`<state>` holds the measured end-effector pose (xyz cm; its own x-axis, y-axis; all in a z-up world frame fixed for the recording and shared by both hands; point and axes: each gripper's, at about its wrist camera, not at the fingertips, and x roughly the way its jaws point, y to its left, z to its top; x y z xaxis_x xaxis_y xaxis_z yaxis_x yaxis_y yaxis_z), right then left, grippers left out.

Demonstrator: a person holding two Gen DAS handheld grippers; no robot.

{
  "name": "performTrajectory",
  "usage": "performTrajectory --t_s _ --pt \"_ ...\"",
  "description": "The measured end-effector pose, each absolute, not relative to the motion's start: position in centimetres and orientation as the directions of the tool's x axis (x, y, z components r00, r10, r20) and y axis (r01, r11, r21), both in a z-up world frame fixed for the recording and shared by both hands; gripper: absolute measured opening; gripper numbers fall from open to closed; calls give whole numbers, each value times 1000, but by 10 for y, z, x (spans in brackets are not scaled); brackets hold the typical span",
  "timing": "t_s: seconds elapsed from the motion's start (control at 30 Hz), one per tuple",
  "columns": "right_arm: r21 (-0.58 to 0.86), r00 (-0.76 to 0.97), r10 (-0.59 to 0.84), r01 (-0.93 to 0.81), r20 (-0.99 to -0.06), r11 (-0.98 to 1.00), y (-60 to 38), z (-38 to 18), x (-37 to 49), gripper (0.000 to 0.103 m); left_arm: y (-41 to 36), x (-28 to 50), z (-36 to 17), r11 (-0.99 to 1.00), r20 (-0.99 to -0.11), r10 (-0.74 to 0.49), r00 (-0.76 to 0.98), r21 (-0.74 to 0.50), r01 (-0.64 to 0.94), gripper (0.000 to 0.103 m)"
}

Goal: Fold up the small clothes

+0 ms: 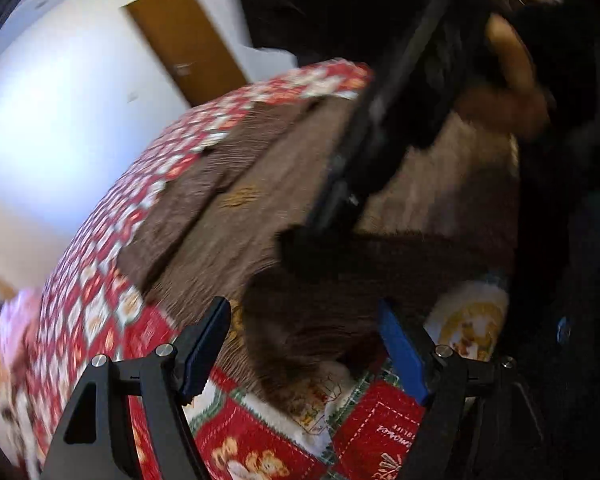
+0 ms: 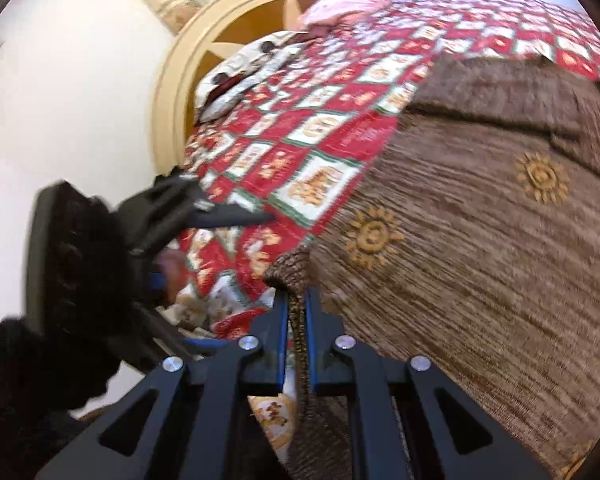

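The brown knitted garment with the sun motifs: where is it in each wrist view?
Left wrist view: the brown garment fills the centre, a corner lifted by the right gripper.
Right wrist view: it fills the right half, its edge pinched in the right gripper.
Shared landmark: the red patchwork quilt beneath it.

Bright, even indoor light; heavy motion blur; fisheye bending and dark corners.
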<state>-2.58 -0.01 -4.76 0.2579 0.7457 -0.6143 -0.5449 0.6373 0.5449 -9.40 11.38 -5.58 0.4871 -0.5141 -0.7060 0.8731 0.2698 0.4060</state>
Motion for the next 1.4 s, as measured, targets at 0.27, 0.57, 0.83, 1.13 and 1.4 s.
performTrajectory --t_s 0.27,0.57,0.83,1.13,1.4 --pt "474 133 755 -705 -642 527 30 -37 -42 11 98 -96 -55 129 -715 -553 427 433 892 76" --pt "527 158 788 -664 -594 530 20 -43 -33 13 102 -73 -65 275 -754 -576 316 185 944 10" --pt "662 462 758 -389 -461 640 -67 -36 -8 62 111 -31 -58 503 -724 -631 278 -109 857 9" --pt "664 742 515 -128 -429 737 -188 -9 -51 62 100 -3 -65 624 -737 -601 311 -189 758 8" --pt "540 805 278 61 -524 839 -262 11 -129 62 121 29 -69 711 -691 -639 337 -364 602 4"
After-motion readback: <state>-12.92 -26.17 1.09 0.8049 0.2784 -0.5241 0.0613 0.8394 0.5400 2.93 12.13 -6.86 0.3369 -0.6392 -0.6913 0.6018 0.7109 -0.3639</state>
